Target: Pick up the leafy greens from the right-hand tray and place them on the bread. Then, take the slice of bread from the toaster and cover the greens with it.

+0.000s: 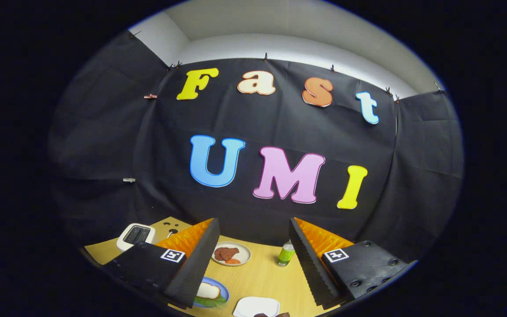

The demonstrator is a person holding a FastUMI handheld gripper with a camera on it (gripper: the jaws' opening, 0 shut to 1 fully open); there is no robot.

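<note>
gripper [253, 259] open — bread [208, 290] lies flat

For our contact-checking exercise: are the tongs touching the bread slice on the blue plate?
Apart. In the gripper view the tongs stand wide open and raised above the table, holding nothing; the bread slice lies on the blue plate below, partly behind the left finger.

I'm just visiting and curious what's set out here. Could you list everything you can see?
table: one, light wood, under everything
toaster: one, white, far left, beyond the left finger
plate: one, cream, brown slices and an orange bit on it, between the fingers, far side
bottle: one, green, right of that plate
blue plate: one, with bread on greens, beside the left finger
bread: one slice, white
greens: green, under the bread
white tray: one, nearest, something dark on its edge
tongs: one pair, black and orange, open, holding nothing
</note>
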